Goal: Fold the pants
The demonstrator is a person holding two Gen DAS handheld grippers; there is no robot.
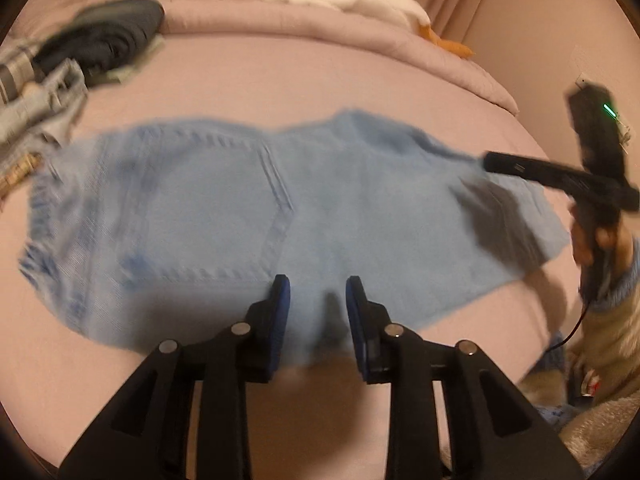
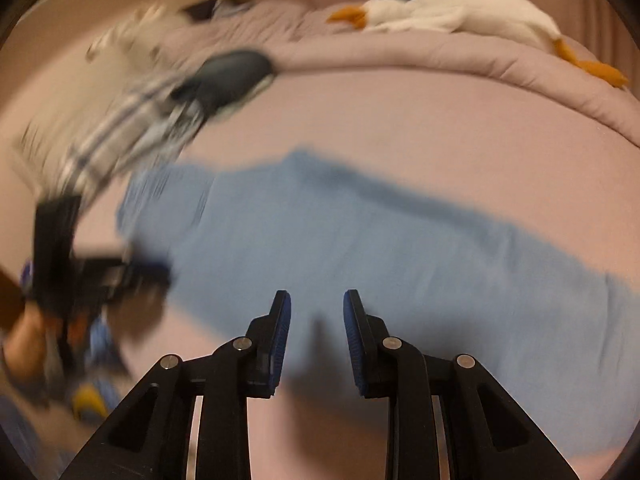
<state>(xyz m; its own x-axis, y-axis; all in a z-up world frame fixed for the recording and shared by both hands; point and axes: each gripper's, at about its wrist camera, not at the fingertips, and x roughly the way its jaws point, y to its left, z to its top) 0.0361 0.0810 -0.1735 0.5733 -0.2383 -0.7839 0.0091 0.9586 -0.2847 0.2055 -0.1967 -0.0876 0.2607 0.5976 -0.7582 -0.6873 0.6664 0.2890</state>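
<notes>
Left gripper (image 1: pixel 318 286) and right gripper (image 2: pixel 317 302) point downward at lower centre, blue-padded fingers (image 1: pixel 280 304) parted, holding nothing.

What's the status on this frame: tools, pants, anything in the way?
Left tool and right tool open, empty, above pants. Pants flat on bed, partly folded. Clothes pile far left, clear.

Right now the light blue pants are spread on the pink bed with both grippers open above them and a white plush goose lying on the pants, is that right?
Not quite. The goose lies on the rolled pink comforter at the far end of the bed, not on the pants, as the right wrist view shows. The left gripper and right gripper are open above them.
</notes>
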